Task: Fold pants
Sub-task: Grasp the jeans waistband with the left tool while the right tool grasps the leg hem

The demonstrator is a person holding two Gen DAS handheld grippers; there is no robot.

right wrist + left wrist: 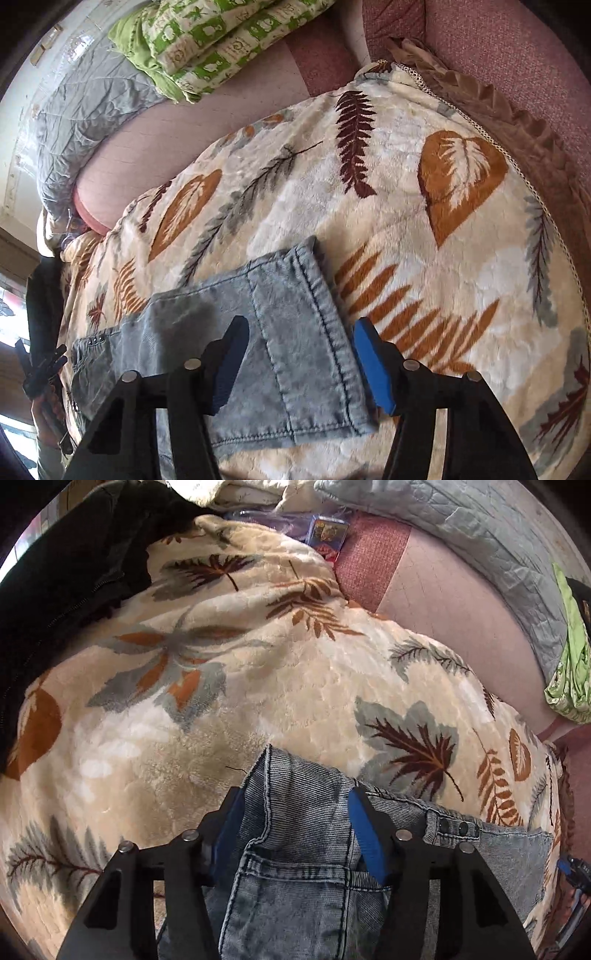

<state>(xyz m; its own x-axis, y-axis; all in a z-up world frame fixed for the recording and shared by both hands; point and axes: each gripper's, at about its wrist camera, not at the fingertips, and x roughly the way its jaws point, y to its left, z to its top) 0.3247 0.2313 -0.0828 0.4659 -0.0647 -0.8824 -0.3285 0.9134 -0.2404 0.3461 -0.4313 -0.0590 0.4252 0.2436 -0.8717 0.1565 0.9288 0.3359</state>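
Observation:
Light blue jeans (303,849) lie on a cream leaf-print blanket (229,686). In the left wrist view my left gripper (295,797) is open, its blue-padded fingers either side of the waistband end with a back pocket. In the right wrist view my right gripper (301,326) is open over the hemmed leg cuff of the jeans (295,332), fingers straddling it. The left gripper also shows at the far left of the right wrist view (40,369).
A black garment (62,576) lies at the blanket's upper left. A grey quilt (498,542) and a green patterned cloth (207,40) lie beyond on the pink mattress (454,609). The blanket's brown ruffled edge (517,122) runs on the right.

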